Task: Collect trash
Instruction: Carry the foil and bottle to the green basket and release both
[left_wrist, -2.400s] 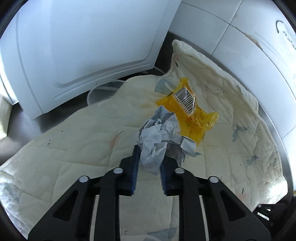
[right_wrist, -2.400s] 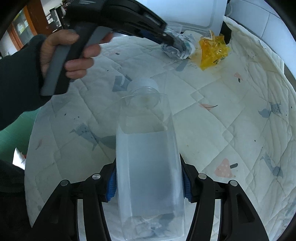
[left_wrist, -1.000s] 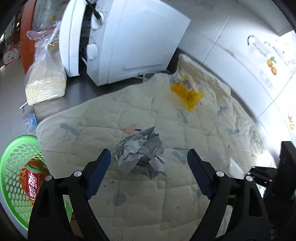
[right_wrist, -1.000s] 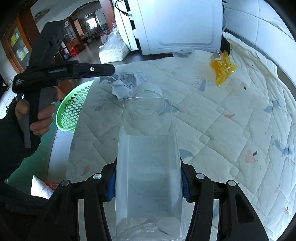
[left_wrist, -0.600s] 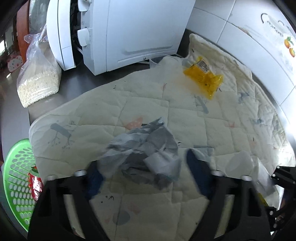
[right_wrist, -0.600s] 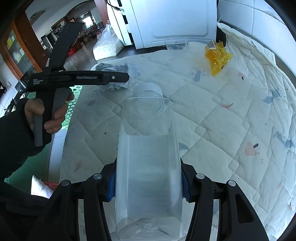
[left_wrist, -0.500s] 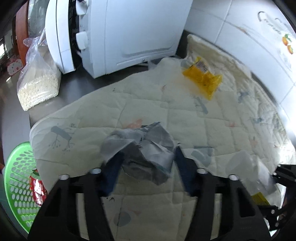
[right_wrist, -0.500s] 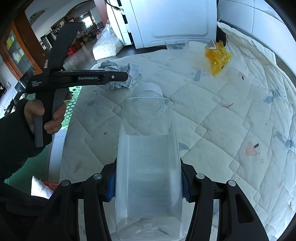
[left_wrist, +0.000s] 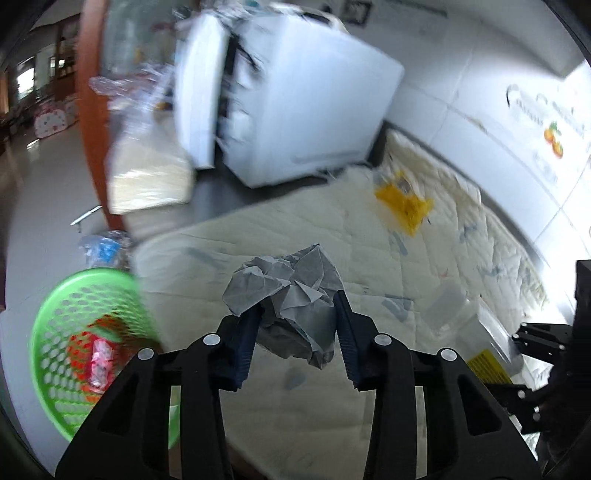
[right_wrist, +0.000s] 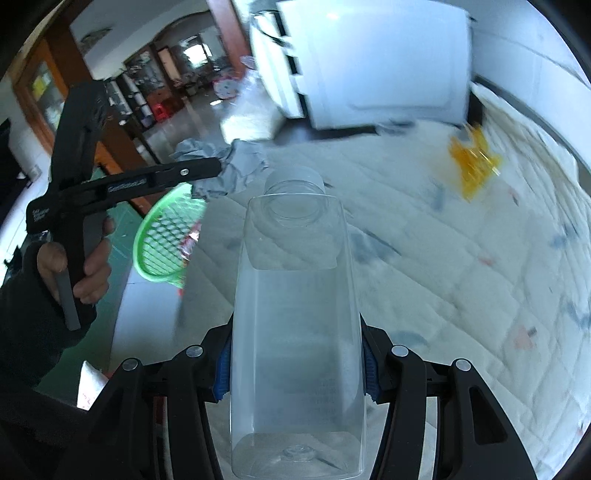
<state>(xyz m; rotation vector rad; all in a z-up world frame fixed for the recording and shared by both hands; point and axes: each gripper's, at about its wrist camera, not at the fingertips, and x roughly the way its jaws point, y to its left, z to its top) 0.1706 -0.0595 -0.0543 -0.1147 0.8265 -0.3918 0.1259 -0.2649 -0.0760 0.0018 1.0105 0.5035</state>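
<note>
1. Left wrist view: left gripper (left_wrist: 297, 325) has its blue pads pressed into both flanks of a crumpled grey paper wad (left_wrist: 291, 291), which bulges up and forward past the fingertips. Held clear of the surface, as far as the view shows.
2. Green basket (left_wrist: 70, 325) sits low and to the left of the fingers, beyond the edge of the quilted mat (left_wrist: 369, 236); something red lies inside it. Yellow wrapper (left_wrist: 402, 203) lies far ahead and to the right on the mat, near a white appliance (left_wrist: 314, 110). Background is smeared; the frame is blurred.
3. Right wrist view: right gripper (right_wrist: 295, 354) clamps a clear plastic bottle (right_wrist: 295, 314) across its body, base toward the camera, neck pointing forward. Bottle looks empty.
4. Same view: left gripper shows ahead and to the left, paper wad at its tip just above the basket's far rim; the gloved hand (right_wrist: 74, 266) grips its handle. Yellow wrapper lies far ahead to the right, untouched.
5. Step in hand, by my reading: carry of the wad to the basket, bottle waiting in the other tool.
6. Next move likely calls for bringing the wad over the basket mouth, then parting the fingers wide; crumpled paper may snag on a pad. Bottle would follow; wrapper remains.
</note>
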